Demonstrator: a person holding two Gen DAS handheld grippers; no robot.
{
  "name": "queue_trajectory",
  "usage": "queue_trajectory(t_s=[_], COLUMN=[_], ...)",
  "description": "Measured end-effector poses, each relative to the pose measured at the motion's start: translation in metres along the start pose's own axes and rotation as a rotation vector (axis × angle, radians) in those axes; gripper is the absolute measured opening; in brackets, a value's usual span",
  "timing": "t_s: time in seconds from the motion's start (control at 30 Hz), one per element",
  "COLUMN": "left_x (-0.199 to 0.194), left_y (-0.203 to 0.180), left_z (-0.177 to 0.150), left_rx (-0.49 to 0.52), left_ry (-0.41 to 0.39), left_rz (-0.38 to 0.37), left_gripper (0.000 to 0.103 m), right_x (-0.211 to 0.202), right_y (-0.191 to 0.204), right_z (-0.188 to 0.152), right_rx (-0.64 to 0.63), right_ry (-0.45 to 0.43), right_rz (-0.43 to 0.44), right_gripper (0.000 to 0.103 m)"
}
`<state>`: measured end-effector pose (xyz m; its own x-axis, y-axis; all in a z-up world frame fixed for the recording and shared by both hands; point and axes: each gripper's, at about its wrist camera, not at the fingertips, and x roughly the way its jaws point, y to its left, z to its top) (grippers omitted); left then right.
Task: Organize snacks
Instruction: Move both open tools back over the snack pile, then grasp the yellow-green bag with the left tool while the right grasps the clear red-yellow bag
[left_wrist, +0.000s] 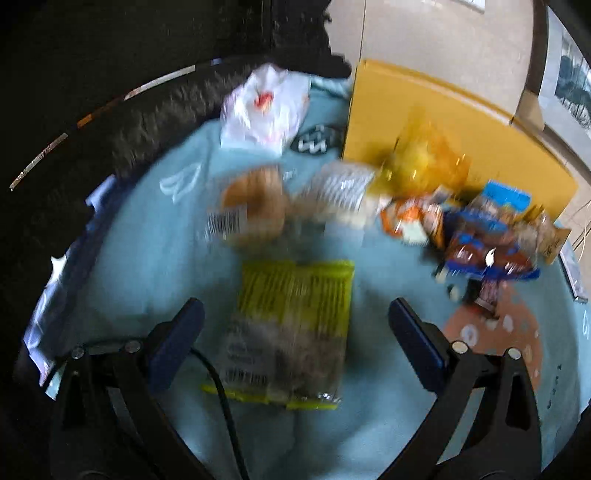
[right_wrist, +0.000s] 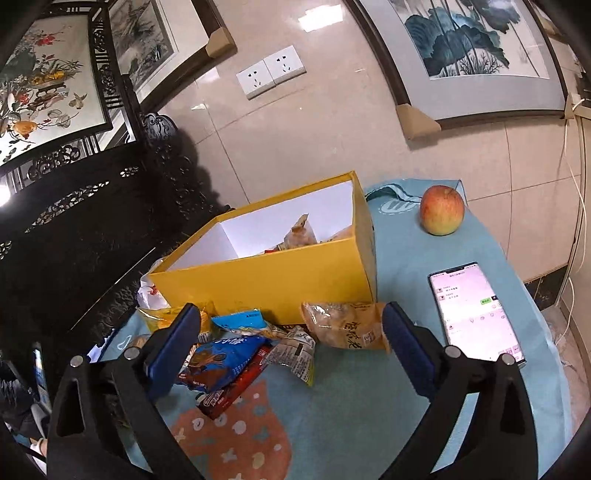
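The left wrist view is blurred. My left gripper (left_wrist: 295, 317) is open above a yellow-edged clear snack pack (left_wrist: 291, 332) lying on the light blue cloth (left_wrist: 147, 258). Beyond it lie a bread pack (left_wrist: 255, 206) and a clear pack (left_wrist: 343, 192). A heap of snacks (left_wrist: 491, 240) lies at the right by the yellow box (left_wrist: 406, 110). My right gripper (right_wrist: 291, 332) is open and empty over a blue biscuit pack (right_wrist: 221, 360), a red pack (right_wrist: 236, 391) and a tan snack bag (right_wrist: 347, 325). The yellow box (right_wrist: 280, 280) holds a few snacks.
An apple (right_wrist: 442, 210) sits on the cloth behind the box at the right. A phone (right_wrist: 474, 310) with a lit screen lies at the right. A white plastic bag (left_wrist: 266, 107) lies at the far side. A dark carved screen (right_wrist: 74, 206) stands at the left.
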<state>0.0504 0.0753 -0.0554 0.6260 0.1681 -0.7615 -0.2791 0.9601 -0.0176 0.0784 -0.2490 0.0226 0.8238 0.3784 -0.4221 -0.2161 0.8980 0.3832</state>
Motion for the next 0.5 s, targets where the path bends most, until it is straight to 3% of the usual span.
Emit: queue_trajectory(t_s=[0.13,0.27,0.37,0.5], left_x=[0.022,0.024,0.014,0.011], left_y=[0.003,0.0,-0.001,-0.004], left_z=[-0.007,-0.009,-0.008,-0.009], left_rx=[0.001,0.018,0.034,0.066], left_ry=[0.083,0.07,0.029,0.029], left_rz=[-0.001,0.007,-0.014,-0.016], left_gripper=[0.101,0.1,0.066,0.062], right_x=[0.0,0.006,0.012,0.022], right_y=[-0.003,0.002,0.008,0.01], right_z=[0.0,-0.004,-0.008,-0.013], right_rx=[0.025,0.011,-0.024,-0.059], right_ry=[0.012,0.045,0.079,0.129], right_rz=[0.022,0.022,0.021,-0.024], right_gripper=[0.099,0.099,0.099,0.099])
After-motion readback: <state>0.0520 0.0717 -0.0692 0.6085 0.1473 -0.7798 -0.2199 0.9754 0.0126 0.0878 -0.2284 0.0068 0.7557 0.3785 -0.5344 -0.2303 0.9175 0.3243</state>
